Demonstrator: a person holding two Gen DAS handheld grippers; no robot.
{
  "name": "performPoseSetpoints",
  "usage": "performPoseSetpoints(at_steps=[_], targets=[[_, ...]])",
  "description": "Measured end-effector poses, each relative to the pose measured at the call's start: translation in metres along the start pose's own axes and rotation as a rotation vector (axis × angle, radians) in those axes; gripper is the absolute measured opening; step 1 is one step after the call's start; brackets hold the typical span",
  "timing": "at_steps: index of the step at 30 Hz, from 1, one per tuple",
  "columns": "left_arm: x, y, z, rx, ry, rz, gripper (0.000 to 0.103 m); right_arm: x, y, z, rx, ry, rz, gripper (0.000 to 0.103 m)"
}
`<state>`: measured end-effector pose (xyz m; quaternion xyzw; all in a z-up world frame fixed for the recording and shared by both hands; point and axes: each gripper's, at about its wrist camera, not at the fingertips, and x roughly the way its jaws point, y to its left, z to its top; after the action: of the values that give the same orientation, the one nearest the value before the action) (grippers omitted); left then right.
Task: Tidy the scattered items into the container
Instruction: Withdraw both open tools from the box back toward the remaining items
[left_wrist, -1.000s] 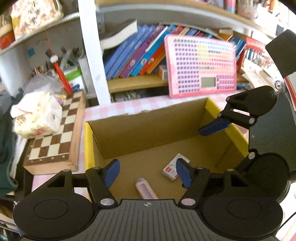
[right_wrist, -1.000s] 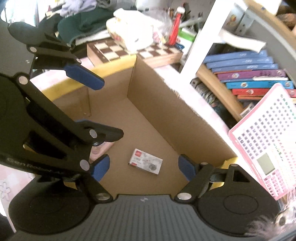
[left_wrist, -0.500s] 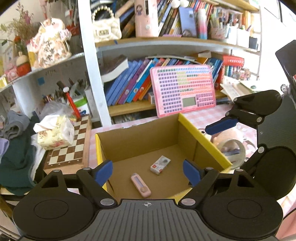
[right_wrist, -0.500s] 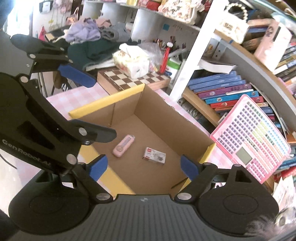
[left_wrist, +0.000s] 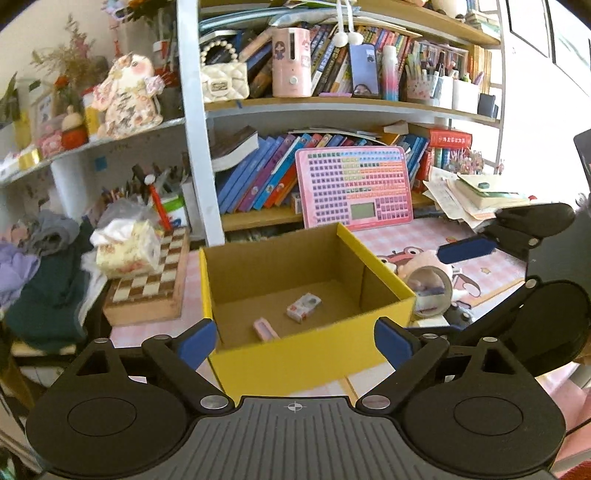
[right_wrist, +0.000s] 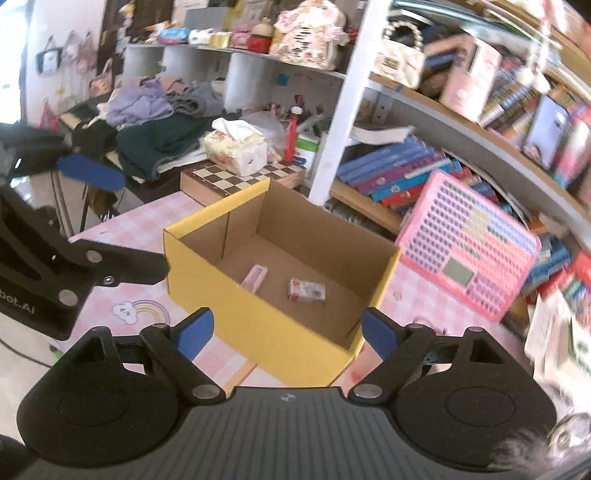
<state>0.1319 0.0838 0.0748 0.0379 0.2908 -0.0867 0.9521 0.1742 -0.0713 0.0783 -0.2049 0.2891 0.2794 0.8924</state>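
Note:
A yellow cardboard box stands open on the pink checked table; it also shows in the right wrist view. Inside lie a small pink case and a small white packet. My left gripper is open and empty, above and in front of the box. My right gripper is open and empty, above the box's near corner. A tape roll and a pink plush toy lie on the table right of the box.
A chessboard box with a tissue pack stands left of the box. A pink keyboard toy leans on the bookshelf behind. Clothes pile at far left. Papers and books are stacked at the right.
Both grippers have pulled up and back from inside the box, so the whole box and the shelves now show. Both stay open and empty.

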Motion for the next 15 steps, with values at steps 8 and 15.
performPoseSetpoints(at_steps=[8, 15], targets=[[-0.009, 0.003, -0.043, -0.073, 0.094, 0.021, 0.095, -0.016, 0.021, -0.046, 0.135, 0.071, -0.009, 0.089], [-0.013, 0.003, -0.07, -0.118, 0.16, 0.037, 0.095, -0.014, 0.034, -0.08, 0.251, 0.162, -0.04, 0.089]])
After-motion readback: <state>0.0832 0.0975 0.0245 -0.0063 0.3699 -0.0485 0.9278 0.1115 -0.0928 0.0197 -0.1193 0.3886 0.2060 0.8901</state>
